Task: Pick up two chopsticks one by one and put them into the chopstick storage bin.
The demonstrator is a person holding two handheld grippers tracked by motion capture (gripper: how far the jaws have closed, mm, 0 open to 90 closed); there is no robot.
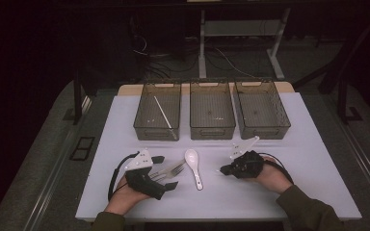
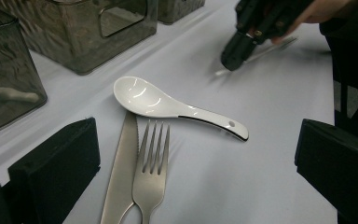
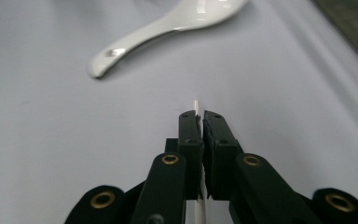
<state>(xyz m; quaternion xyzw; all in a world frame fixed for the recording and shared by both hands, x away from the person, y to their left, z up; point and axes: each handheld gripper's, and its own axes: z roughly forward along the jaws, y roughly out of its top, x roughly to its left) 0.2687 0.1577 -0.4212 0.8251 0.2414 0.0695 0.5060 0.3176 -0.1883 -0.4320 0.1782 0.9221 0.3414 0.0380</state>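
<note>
Chopstick [image 3: 196, 106], a thin white rod, is clamped between the black pads of the right tongs [image 3: 201, 116]; its tip pokes out just past the jaw tips and its long axis runs along the jaws, pointing ahead toward the spoon [image 3: 168, 28]. In the left gripper view the right tongs [image 2: 235, 58] are blurred, with the pale stick lying nearly level just above the counter [image 2: 261, 154]. From above, the right tongs [image 1: 224, 169] point leftward across the pale, smooth counter, toward the left tongs [image 1: 166, 172].

Left tongs stand wide apart, holding nothing, with a steel fork [image 2: 151, 168] and a serrated steel knife [image 2: 121, 172] lying side by side between the jaws, tines and blade pointing away from the hand. Just beyond their tips lies the glossy white ceramic spoon, bowl at the knife's tip and its handle slanting off toward the right tongs.

Farther off, beyond both tongs, three smoky translucent plastic bins [image 1: 212, 115] stand in a row; the bin ahead of the left tongs holds another white chopstick [image 1: 164, 115], lying slantwise.
</note>
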